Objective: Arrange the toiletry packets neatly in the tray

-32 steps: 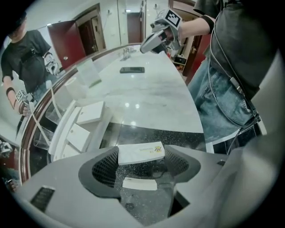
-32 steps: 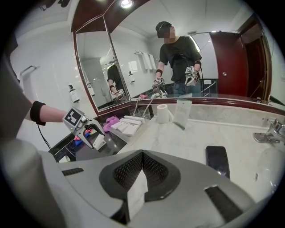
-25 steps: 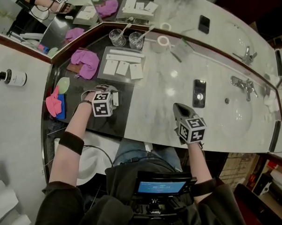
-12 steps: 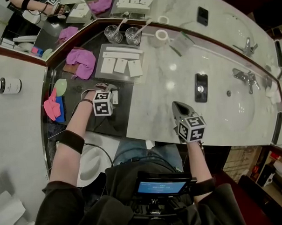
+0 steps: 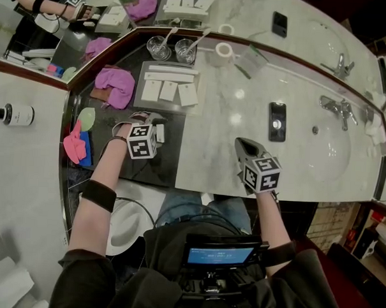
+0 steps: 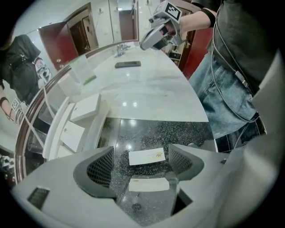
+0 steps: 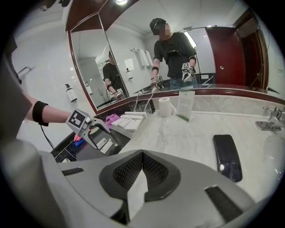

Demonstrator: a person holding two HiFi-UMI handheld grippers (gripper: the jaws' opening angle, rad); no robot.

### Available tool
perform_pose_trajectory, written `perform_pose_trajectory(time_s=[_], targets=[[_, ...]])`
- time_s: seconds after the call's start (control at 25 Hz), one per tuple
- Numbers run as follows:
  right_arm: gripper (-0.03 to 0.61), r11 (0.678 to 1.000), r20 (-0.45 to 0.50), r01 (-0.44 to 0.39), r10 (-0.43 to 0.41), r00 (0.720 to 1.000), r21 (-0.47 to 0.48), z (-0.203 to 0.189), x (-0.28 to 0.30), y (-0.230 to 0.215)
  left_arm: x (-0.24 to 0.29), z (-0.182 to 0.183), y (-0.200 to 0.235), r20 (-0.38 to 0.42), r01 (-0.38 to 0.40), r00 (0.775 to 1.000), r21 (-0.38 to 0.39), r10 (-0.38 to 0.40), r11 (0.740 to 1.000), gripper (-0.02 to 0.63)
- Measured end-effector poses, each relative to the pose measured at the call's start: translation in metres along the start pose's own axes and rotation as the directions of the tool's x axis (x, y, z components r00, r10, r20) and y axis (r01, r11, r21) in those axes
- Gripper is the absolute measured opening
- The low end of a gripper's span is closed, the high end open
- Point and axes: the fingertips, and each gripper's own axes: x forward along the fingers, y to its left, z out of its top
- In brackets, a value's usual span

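My left gripper (image 5: 145,120) hovers over the black granite counter, pointing steeply down. In the left gripper view, its jaws (image 6: 141,161) stand open and have just been opening. Two white toiletry packets lie flat on the granite, untouched by the pads: one (image 6: 147,156) between the fingers and one (image 6: 149,184) nearer the camera. The grey tray (image 5: 142,106) sits just beyond, holding several white packets (image 5: 168,90) in a row. My right gripper (image 5: 245,147) hangs shut over the white marble, well to the right of the tray. No packet shows at its tips.
A purple cloth (image 5: 115,83) lies left of the tray. Two glasses (image 5: 159,48) and a tape roll (image 5: 223,50) stand behind it. A phone (image 5: 276,120) lies on the marble beside the sink (image 5: 337,147). Pink cloths (image 5: 72,142) sit at the far left.
The head view has shifted a little. Both hands stay where they were, and the left gripper's fingers look slightly wider apart.
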Motion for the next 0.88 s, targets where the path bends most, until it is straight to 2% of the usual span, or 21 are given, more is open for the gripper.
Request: perform_pose_trajectory(time_s=[0.08,0.16,0.32,0.44,0.6,0.72,0.8,0.88], targets=[[0.015,1.0,0.002,-0.009,0.009,1.0,-0.01,0.002,-0.002,0.001,-0.011,0.009,-0.002,0.021,-0.009,1.0,-0.02,0.009,1.0,0.379],[0.015,1.0,0.004,-0.018,0.018,1.0,-0.024,0.005,-0.005,0.002,-0.023,0.018,-0.001,0.045,-0.046,0.998,-0.033,0.048,0.998,0.33],[0.015,0.997,0.016,-0.041,0.042,0.999,-0.062,0.016,-0.011,0.007,-0.056,0.036,0.004,0.098,-0.155,0.982,-0.085,0.163,0.984,0.155],[0.015,0.993,0.023,-0.064,0.066,0.998,-0.098,0.025,-0.015,0.011,-0.084,0.052,0.004,0.122,-0.249,0.956,-0.148,0.268,0.957,0.028],[0.015,0.984,0.032,-0.096,0.102,0.994,-0.15,0.037,-0.018,0.019,-0.111,0.07,-0.008,0.148,-0.318,0.922,-0.233,0.357,0.919,0.003],[0.015,0.975,0.029,-0.122,0.129,0.991,-0.185,0.041,-0.019,0.027,-0.127,0.079,-0.018,0.171,-0.348,0.889,-0.354,0.426,0.868,0.003],[0.015,0.969,0.026,-0.137,0.145,0.989,-0.206,0.043,-0.02,0.031,-0.139,0.081,-0.022,0.182,-0.359,0.856,-0.466,0.485,0.809,0.002],[0.015,0.963,0.024,-0.148,0.157,0.987,-0.224,0.045,-0.021,0.034,-0.152,0.083,-0.025,0.19,-0.351,0.819,-0.58,0.541,0.735,0.002]])
